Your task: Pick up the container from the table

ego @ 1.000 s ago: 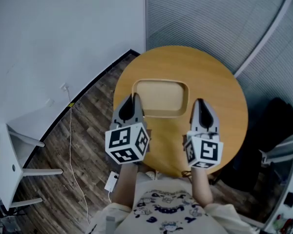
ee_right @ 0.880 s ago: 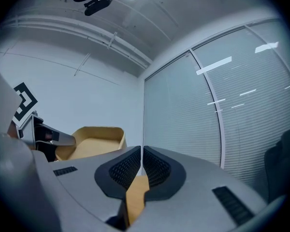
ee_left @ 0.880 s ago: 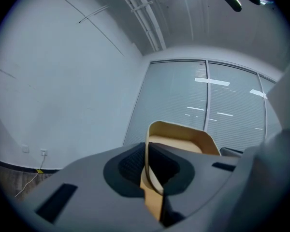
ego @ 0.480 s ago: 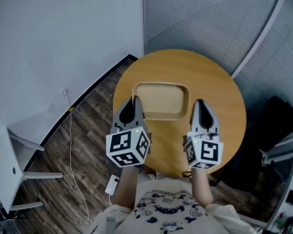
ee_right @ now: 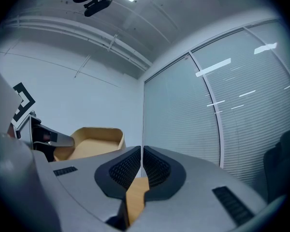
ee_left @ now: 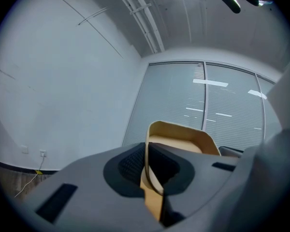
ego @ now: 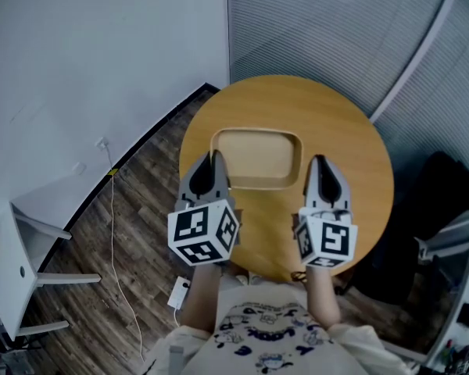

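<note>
The left hand-held gripper (ego: 214, 156) is clamping the near left corner of the container (ego: 258, 156); in the left gripper view the left hand-held gripper (ee_left: 146, 158) is pinching the thin tan wall of the container (ee_left: 181, 134) between its dark ribbed pads, with the rim curving away beyond them; the container is shallow, rounded at the corners and empty, and is sitting over the middle of the round wooden bench (ego: 336, 116), though whether its base is touching the wood I cannot tell. The right hand-held gripper (ego: 319, 162) is hovering just beside the container's near right corner, apart from it; in the right gripper view the right hand-held gripper (ee_right: 141, 164) is showing its jaws together with nothing between them, only a strip of the bench (ee_right: 135, 197) appearing below the pads; off to the left in that view the container (ee_right: 94, 141) is showing with the left hand-held gripper (ee_right: 46, 139) at its edge. Both grippers are pointing away from the person, whose printed shirt (ego: 266, 330) is filling the bottom of the head view; a marker cube (ego: 205, 230) is riding on the left one and another marker cube (ego: 326, 241) on the right. A white cable (ego: 117, 241) is trailing across the wooden floor (ego: 141, 186) to the left of the bench.
</note>
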The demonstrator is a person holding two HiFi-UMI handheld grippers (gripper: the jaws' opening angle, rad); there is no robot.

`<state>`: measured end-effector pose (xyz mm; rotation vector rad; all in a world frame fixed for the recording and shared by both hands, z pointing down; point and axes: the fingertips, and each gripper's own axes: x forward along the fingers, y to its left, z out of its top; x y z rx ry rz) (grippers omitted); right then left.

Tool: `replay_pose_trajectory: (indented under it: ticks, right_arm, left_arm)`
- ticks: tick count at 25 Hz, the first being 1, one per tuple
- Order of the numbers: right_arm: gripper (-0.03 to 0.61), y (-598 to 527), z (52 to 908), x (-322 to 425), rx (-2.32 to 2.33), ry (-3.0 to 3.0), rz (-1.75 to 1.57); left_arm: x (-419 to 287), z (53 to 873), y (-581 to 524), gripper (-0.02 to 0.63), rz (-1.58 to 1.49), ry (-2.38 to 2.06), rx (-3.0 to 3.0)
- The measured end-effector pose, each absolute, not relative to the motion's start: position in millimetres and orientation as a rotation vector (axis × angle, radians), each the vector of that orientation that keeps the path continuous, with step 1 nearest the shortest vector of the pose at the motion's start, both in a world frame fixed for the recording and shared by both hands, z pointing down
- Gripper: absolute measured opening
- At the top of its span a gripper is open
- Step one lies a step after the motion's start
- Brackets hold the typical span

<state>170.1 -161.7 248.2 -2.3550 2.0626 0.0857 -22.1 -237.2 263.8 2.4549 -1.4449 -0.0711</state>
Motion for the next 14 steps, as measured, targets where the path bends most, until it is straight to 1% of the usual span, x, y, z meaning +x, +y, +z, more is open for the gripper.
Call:
replay_pose_trajectory:
  ticks: [14]
  right_arm:
    - [0.017, -165.2, 245.4, 177.6, -2.370, 2.047, 0.087]
  left_arm:
    - [-15.1, 263.1, -241.5, 0.017, -0.067, -1.431, 2.463]
